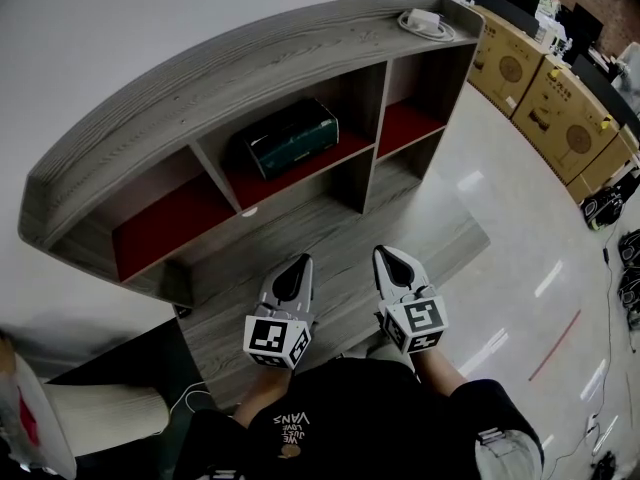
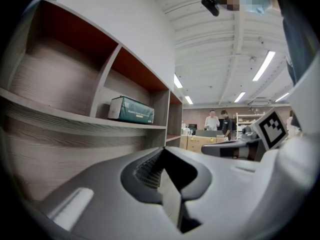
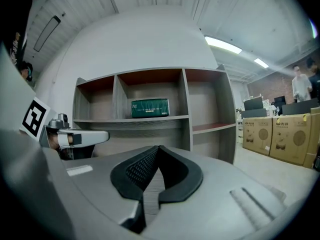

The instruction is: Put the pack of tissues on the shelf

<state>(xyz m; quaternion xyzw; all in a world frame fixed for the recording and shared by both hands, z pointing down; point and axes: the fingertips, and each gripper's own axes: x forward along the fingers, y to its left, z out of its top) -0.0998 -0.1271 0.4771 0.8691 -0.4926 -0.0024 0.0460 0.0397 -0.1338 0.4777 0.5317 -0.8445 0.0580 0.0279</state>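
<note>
- Left gripper (image 1: 303,261): jaws pressed together, nothing between them.
- Right gripper (image 1: 384,252): jaws pressed together too, empty.
- Pack of tissues (image 1: 290,136) lies ahead of both grippers, well apart, in the shelf (image 1: 200,78), middle compartment.

Grey wood-grain shelf (image 1: 200,78) stands on glossy floor (image 1: 520,228), against a white wall. It has 3 open compartments in a row, red inside. Green pack (image 1: 292,138) lies flat in the mid compartment, long side facing out. White adapter (image 1: 425,21) w/ coiled cable sits on the shelf top at the right end. Cardboard boxes (image 1: 560,118) stand on the floor further right, well apart from the shelf.
</note>
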